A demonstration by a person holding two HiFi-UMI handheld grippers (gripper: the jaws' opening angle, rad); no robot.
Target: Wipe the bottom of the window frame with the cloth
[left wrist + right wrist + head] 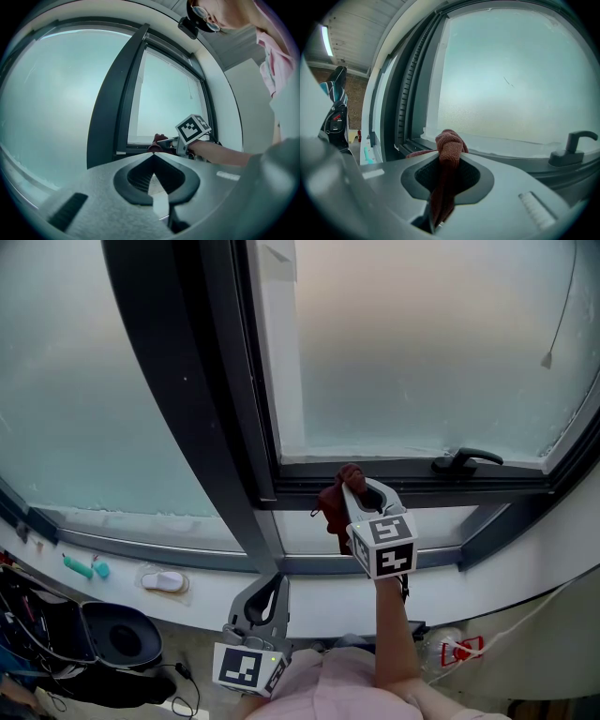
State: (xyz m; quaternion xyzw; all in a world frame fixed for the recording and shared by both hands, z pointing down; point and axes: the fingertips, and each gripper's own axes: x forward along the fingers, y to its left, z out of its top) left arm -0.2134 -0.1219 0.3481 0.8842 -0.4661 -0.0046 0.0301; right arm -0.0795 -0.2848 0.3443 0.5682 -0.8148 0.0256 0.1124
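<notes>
A dark red cloth [336,502] is bunched in my right gripper [354,486], which is shut on it and holds it against the dark bottom rail of the window frame [412,486], near its left corner. In the right gripper view the cloth [448,149] sticks up between the jaws, just short of the bottom rail [506,157]. My left gripper [274,585] hangs low by the sill, shut with nothing in it. From the left gripper view I see the right gripper [165,142] and the cloth [157,140] at the frame.
A black window handle [466,461] sits on the bottom rail to the right of the cloth. A thick dark mullion [192,399] rises on the left. On the white sill [309,601] lie a teal object [84,567] and a small white item [164,580]. Dark gear [84,652] sits below left.
</notes>
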